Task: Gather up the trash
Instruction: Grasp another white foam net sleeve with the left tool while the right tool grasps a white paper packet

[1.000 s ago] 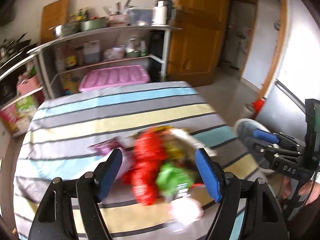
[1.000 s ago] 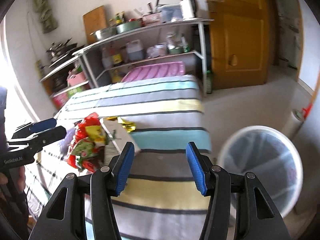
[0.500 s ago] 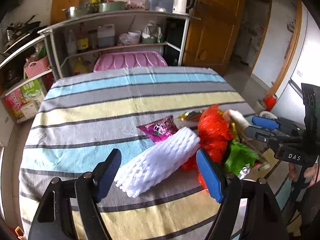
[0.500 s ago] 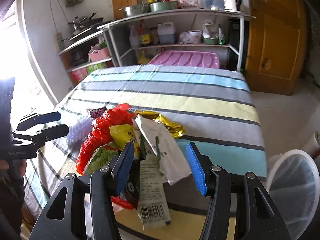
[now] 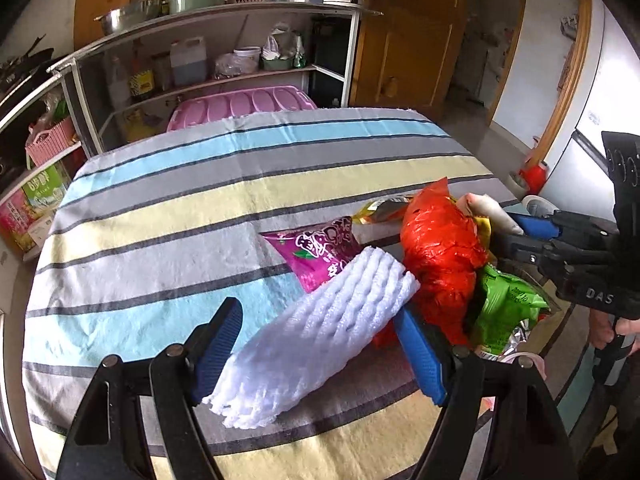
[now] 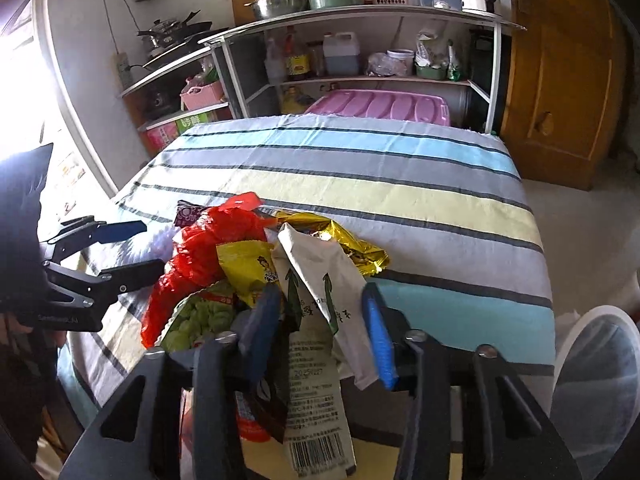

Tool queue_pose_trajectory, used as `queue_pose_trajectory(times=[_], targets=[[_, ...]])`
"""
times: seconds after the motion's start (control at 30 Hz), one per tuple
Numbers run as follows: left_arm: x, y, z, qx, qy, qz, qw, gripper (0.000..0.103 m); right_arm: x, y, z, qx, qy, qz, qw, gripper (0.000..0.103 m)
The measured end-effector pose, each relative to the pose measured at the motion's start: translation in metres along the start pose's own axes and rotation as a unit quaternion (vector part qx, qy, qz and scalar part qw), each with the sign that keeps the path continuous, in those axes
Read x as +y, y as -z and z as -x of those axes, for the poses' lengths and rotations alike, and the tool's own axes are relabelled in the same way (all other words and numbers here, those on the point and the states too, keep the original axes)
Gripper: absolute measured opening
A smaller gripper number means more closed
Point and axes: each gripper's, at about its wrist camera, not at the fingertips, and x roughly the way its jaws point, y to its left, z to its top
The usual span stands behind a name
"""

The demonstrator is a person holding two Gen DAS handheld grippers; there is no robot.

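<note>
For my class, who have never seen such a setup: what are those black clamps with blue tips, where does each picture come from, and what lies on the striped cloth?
No robot here: a person holds a two-finger gripper in each hand, each with a camera looking along its fingers. One picture comes from the left gripper, the other from the right gripper. On the striped cloth lies trash: a white foam sleeve, a red bag, wrappers. The left gripper straddles the foam sleeve, open. The right gripper is closing around a white packet. A bin waits beside it.

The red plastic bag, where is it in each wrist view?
Left wrist: the red plastic bag is right of centre, just beyond the white foam sleeve.
Right wrist: left of centre, by the yellow packet.
Shared landmark: the pink lid behind the table.
</note>
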Motion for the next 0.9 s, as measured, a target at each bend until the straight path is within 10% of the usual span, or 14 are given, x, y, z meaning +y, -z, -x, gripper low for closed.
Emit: queue_pose_trajectory(times=[0.43,0.9], targets=[[-0.005,0.003,0.011,-0.008,0.008,0.002,0.9999,0.034,-0.005,0.004,0.01,-0.013,0.005,-0.009,1.0,0.01],[-0.013,-0.004,0.038,-0.036,0.019,0.023,0.9989,0.029,-0.01,0.007,0.039,-0.053,0.006,-0.029,0.998,0.006]])
